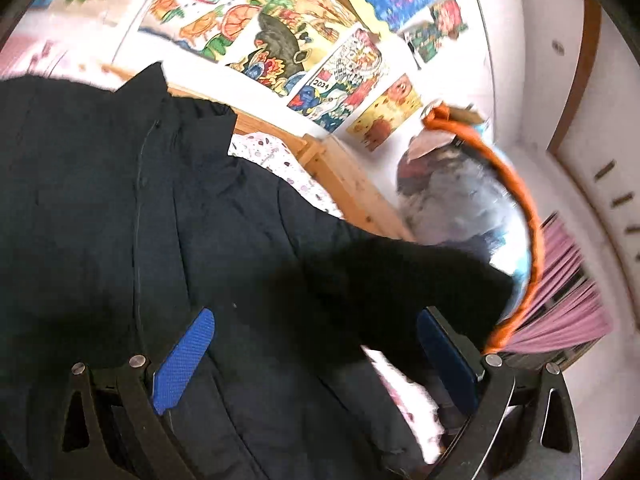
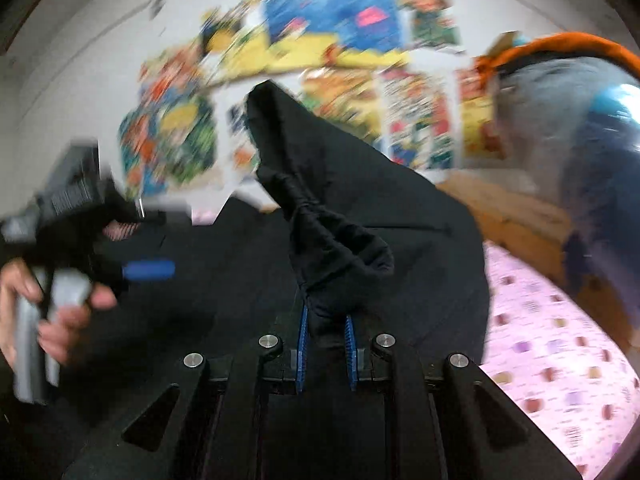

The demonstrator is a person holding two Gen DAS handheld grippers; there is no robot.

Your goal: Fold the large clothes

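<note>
Dark coat (image 1: 120, 220) spread on bed (image 2: 560, 340), covering most of pink sheet. Right tool (image 2: 326, 354) pinched tight on bunched coat fold, lifted above bed. Left tool (image 1: 316, 356) wide apart over coat, gripping nothing. Posters (image 1: 280, 32) behind bed

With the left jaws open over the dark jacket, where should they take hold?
Probably the dark padded jacket's raised collar edge, approached from above: it stands up from the bed. The left gripper is open; the right gripper already pinches a bunched end.
</note>
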